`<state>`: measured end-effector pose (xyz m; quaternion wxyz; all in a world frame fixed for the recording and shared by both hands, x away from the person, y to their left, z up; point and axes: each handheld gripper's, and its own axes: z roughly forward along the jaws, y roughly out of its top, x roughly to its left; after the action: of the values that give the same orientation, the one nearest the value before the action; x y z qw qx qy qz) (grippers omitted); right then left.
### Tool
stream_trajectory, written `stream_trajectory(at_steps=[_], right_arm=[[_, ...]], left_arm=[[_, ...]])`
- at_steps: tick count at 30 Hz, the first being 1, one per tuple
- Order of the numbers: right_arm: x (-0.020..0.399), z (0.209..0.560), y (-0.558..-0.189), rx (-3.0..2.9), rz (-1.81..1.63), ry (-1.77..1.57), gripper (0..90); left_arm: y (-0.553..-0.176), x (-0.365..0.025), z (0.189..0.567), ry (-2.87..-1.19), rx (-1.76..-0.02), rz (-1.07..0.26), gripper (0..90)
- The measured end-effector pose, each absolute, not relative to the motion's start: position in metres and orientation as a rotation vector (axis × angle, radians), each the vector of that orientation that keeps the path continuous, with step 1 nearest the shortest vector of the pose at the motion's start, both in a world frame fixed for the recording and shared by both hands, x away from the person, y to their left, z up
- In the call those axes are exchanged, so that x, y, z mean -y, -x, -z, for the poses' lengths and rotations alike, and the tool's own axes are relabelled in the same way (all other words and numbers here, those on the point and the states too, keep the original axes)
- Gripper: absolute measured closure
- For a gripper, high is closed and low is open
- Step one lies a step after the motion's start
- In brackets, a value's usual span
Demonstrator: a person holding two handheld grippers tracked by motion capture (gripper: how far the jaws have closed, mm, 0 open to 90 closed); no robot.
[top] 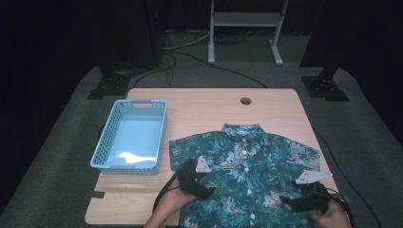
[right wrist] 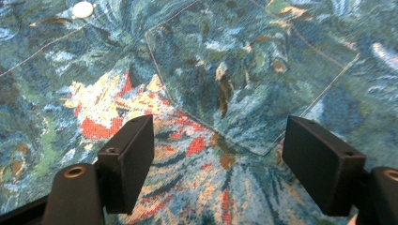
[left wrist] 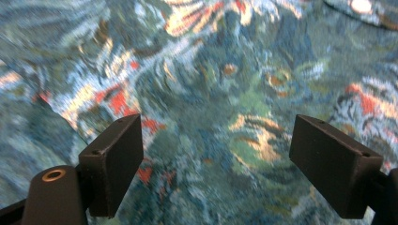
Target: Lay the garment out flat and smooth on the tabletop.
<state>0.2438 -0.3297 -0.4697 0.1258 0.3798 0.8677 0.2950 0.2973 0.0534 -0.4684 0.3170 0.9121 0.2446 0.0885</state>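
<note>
Teal floral short-sleeved shirt lying flat and unfolded on the wooden surface, left gripper and right gripper wide and empty above it, folding not yet begun.

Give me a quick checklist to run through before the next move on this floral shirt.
1. Teal floral button-up shirt lies flat, front up, on the wooden table: ok.
2. Left hand-held gripper open above the fabric: ok.
3. Right hand-held gripper open beside the chest pocket: ok.
4. Light blue plastic basket stands apart from the shirt: ok.
5. Shirt fully buttoned: cannot tell.
</note>
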Motion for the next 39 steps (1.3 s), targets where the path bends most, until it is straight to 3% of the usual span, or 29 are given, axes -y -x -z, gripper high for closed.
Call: stream_trajectory(at_steps=[11,39], right_arm=[[0.33,0.473,-0.248,-2.526,-0.893,-1.078,23.2],[0.329,0.477,-0.308,-2.452,-0.947,-1.109,23.0]], left_arm=[[-0.302,-0.055,0.473,-2.372,-0.637,-0.249,14.0],[-0.363,-0.057,0.474,-2.324,-0.734,-0.297,14.4]])
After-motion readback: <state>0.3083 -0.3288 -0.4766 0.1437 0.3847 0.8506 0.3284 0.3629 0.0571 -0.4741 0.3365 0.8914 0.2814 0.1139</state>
